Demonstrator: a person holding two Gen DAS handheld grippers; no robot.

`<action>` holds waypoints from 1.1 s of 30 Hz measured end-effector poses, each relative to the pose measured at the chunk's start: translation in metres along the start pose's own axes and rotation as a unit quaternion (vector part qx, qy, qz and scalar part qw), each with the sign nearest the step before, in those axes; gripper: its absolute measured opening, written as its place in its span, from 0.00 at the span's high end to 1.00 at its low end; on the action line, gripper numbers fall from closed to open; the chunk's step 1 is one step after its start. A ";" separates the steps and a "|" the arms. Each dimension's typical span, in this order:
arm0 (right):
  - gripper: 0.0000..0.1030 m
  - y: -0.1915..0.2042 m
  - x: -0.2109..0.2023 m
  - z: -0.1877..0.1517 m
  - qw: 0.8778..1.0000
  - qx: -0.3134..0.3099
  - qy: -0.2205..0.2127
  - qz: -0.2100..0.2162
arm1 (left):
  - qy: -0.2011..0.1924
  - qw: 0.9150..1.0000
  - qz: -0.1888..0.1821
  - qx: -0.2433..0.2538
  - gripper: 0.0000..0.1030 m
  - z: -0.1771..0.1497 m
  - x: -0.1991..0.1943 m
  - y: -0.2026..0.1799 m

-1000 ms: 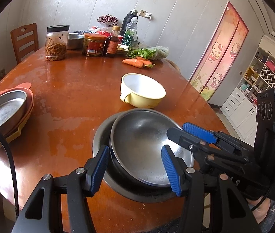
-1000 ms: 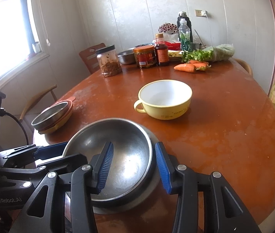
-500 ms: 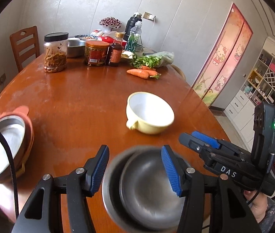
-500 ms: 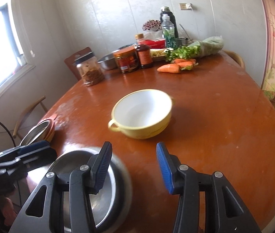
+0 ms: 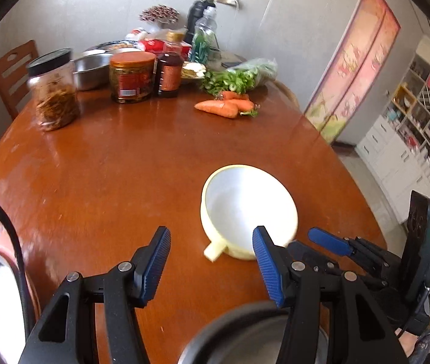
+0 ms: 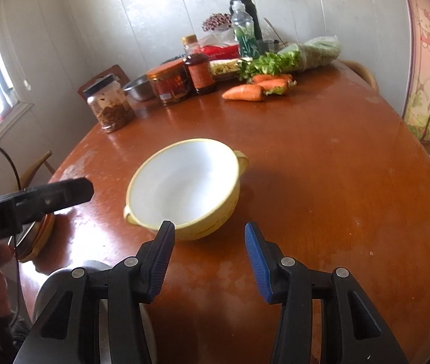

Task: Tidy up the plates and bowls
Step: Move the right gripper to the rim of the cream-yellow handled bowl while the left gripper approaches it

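Steel dishes [image 5: 254,333], nested, lie nearest us at the tabletop [image 5: 124,166] edge. Our left gripper [image 5: 212,261] and right gripper [image 6: 207,251] hover spread and empty. Just beyond sits the yellow bowl [image 6: 184,185]; carrots [image 6: 245,92] and jars [image 6: 169,82] lie farthest.

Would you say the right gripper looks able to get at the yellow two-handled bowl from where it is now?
Probably yes. The right gripper has its jaws open and empty, just short of the near rim of the yellow two-handled bowl, with only bare wooden table between. The left gripper hovers beside it.
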State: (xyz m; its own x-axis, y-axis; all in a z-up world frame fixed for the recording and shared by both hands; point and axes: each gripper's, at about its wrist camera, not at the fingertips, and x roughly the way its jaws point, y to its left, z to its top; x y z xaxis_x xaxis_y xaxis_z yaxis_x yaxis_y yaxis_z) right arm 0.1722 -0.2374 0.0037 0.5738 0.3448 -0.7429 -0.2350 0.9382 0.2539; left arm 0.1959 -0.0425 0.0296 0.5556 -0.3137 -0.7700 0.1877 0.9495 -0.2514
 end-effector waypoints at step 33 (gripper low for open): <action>0.35 0.032 0.020 0.006 0.996 -0.067 0.044 0.032 | 0.160 0.980 -0.066 0.100 0.46 0.011 0.090 -0.013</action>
State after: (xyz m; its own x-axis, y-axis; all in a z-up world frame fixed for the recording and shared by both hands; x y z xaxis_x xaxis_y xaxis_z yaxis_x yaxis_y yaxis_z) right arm 0.1813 -0.2004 0.0009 0.4847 0.3939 -0.7810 -0.3739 0.9005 0.2221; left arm 0.2525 -0.0834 -0.0304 0.2392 -0.3856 -0.8911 0.4143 0.8705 -0.2655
